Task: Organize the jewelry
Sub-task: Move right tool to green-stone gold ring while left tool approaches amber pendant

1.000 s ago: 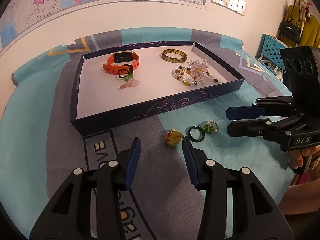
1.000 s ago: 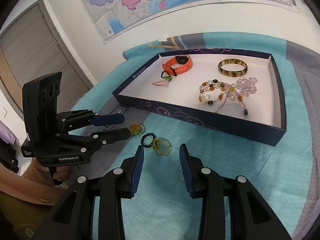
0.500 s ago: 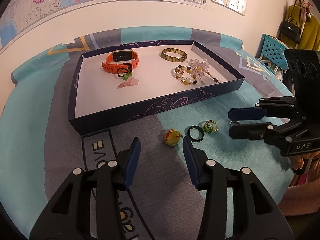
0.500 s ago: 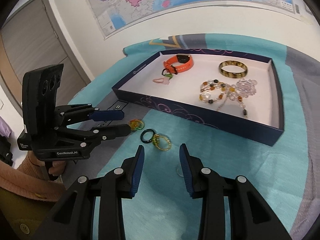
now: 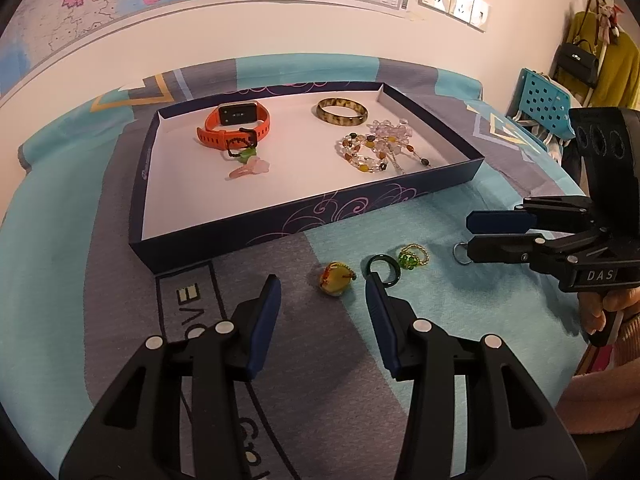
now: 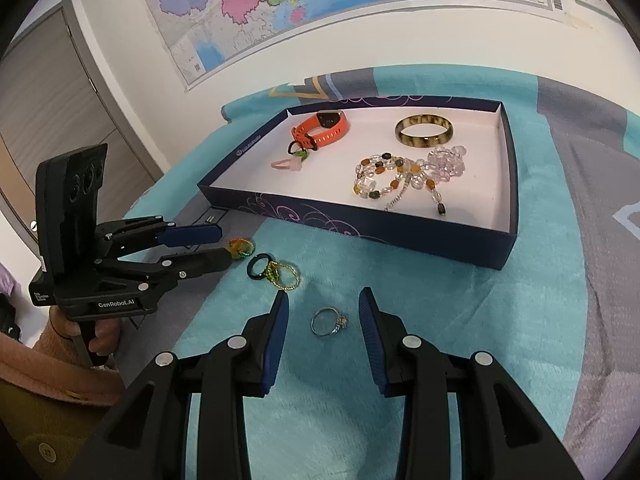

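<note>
A dark blue tray (image 5: 280, 220) (image 6: 400, 232) holds an orange watch (image 5: 236, 124), an amber bangle (image 5: 342, 111), a beaded bracelet (image 5: 372, 152) and a pink charm (image 5: 250, 168). On the cloth before it lie a yellow ring (image 5: 336, 278), a dark green ring (image 5: 383, 268), a green-gold ring (image 5: 412, 257) and a silver ring (image 6: 329, 321). My left gripper (image 5: 322, 300) is open, just short of the yellow ring. My right gripper (image 6: 322, 318) is open with the silver ring between its fingers.
The tray sits on a teal and grey cloth (image 5: 80, 240) over a table against a wall with a map (image 6: 320, 0). A blue chair (image 5: 544, 100) and hanging bags stand at the right. A door (image 6: 48, 80) is at the left.
My right gripper has pulled back and opened wider, so the silver ring now shows between its fingers. My left gripper has opened wider and drawn back a little from the rings.
</note>
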Available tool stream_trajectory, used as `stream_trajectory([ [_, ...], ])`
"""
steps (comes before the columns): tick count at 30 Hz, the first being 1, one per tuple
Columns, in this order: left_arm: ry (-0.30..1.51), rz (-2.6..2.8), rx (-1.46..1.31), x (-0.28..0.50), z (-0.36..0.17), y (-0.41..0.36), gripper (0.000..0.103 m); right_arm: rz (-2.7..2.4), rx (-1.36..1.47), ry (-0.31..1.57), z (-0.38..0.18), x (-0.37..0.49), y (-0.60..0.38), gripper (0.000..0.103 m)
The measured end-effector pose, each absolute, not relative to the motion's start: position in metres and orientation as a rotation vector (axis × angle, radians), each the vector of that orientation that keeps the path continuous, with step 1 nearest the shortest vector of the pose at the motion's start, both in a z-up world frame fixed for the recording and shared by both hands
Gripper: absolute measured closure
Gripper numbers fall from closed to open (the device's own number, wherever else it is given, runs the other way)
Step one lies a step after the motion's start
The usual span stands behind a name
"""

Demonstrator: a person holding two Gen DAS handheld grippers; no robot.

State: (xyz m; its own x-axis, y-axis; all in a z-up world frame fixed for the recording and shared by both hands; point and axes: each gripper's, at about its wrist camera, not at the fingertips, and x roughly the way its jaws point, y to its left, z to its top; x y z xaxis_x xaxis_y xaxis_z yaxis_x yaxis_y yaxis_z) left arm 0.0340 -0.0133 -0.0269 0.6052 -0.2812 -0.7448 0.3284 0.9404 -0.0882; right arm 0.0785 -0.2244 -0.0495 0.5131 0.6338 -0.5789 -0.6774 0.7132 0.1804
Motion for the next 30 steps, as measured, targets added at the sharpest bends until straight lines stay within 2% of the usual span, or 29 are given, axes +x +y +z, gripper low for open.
stream_trajectory([
  [30, 0.854, -0.373, 0.050, 0.035, -0.027, -0.016, 0.059, 0.821, -0.201, 0.647, -0.046, 0.077, -0.181, 0.069],
])
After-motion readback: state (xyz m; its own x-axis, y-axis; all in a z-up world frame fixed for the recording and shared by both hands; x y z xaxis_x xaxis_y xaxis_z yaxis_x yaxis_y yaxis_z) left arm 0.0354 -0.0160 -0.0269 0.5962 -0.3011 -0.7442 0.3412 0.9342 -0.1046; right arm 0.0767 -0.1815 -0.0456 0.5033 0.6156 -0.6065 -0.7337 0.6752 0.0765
